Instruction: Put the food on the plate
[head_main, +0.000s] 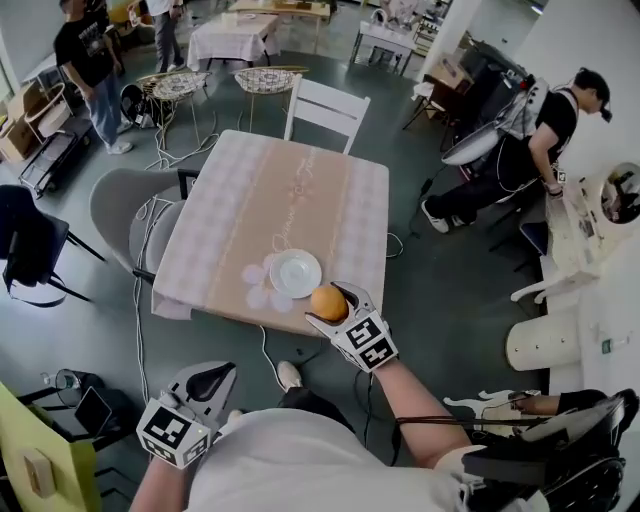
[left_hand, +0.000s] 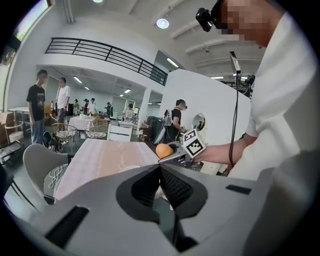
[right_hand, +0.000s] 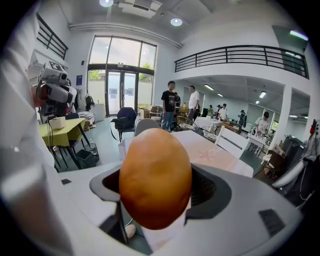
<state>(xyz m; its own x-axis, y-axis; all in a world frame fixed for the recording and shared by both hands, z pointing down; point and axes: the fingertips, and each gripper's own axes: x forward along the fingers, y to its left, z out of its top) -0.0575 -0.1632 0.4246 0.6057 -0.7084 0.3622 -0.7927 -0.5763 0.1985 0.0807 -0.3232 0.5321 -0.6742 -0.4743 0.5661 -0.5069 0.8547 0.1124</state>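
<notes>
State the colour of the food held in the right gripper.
The food is orange; the right gripper view shows it best.

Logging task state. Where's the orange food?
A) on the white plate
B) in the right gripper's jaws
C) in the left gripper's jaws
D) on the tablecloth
B: the right gripper is shut on the orange food; the white plate is bare.

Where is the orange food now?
In the head view, the orange food sits clamped in the right gripper, just right of the white plate, by the near edge of the table.
</notes>
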